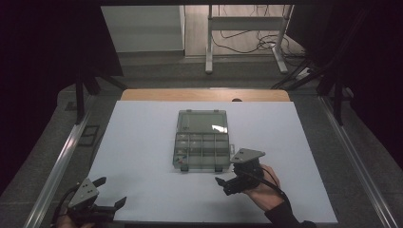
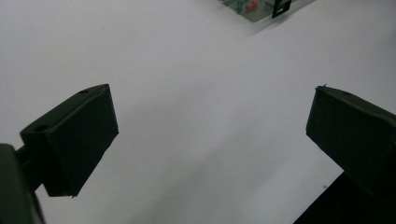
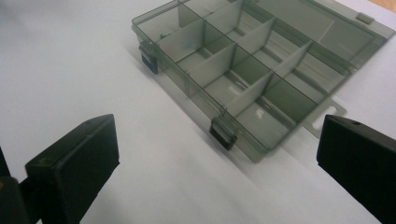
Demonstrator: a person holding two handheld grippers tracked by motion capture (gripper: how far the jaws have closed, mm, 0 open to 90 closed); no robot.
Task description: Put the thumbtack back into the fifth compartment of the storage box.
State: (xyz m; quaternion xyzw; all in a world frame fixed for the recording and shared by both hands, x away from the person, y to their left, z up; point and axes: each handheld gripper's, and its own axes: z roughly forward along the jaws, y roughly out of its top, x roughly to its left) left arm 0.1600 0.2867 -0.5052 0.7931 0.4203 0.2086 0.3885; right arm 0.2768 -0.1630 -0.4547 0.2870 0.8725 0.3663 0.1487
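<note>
A smoky clear compartment box (image 1: 202, 151) lies in the middle of the white table sheet, its lid (image 1: 202, 121) folded back flat on the far side. Small coloured pieces (image 2: 246, 5) sit in its front left compartment. My right gripper (image 1: 227, 174) is open just off the box's front right corner, held by a hand in a dark sleeve. Between its wide-apart jaws I see the box (image 3: 261, 70) and its two black front latches (image 3: 223, 133). My left gripper (image 1: 110, 191) is open over bare sheet at the front left corner, far from the box (image 2: 254, 11).
The white sheet (image 1: 142, 142) covers a wooden table whose far edge (image 1: 204, 94) shows. Metal rails (image 1: 62, 156) run along both sides. Beyond the table stand white desk legs (image 1: 209, 42) and floor cables (image 1: 256, 45).
</note>
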